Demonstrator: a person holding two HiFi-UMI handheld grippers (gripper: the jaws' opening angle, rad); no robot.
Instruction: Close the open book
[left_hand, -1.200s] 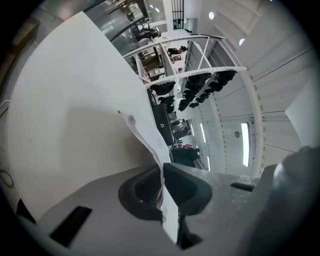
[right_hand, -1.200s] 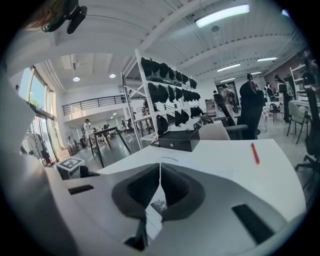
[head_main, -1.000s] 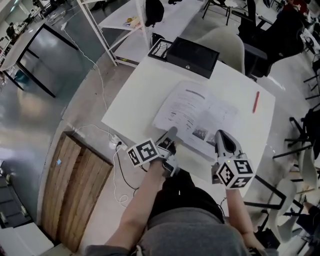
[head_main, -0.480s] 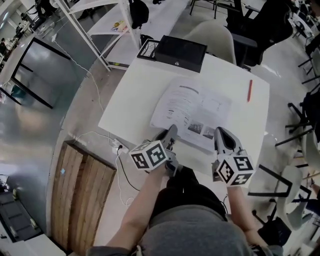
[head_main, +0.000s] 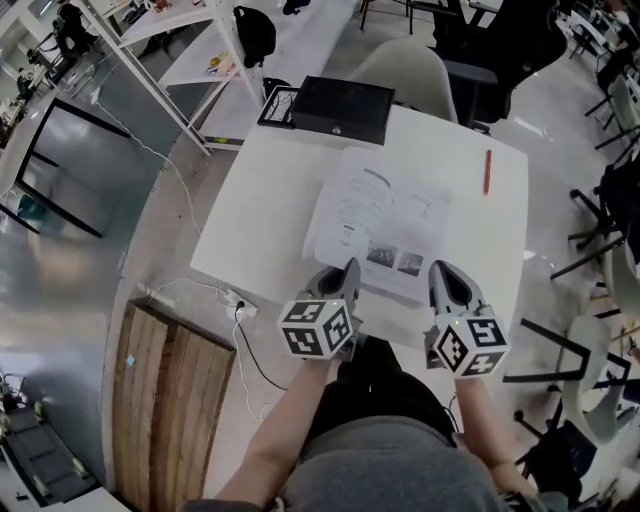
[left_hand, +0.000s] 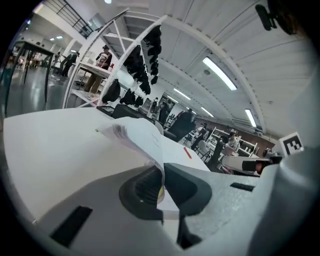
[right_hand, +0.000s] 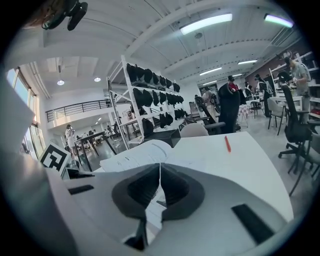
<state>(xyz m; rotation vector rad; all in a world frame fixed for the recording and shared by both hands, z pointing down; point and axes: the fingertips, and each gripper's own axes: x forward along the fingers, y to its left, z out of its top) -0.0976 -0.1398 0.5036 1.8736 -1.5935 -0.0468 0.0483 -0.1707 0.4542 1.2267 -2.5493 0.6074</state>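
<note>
An open book lies flat on the white table, its printed pages facing up. My left gripper is at the book's near left edge, shut on a thin bundle of pages. In the left gripper view those pages curl up from the table into the left gripper. My right gripper is at the book's near right corner. In the right gripper view the right gripper has its jaws together over the book. Only a thin pale line shows between them, and I cannot tell whether it is a page.
A red pen lies on the table right of the book. A black box stands at the table's far edge, with a pale chair behind it. Cables trail on the floor at the left by a wooden panel.
My left gripper has rolled about its own axis, turning its marker cube, and has shifted a little along the book's near edge with the pages still in it. The right gripper has shifted slightly.
</note>
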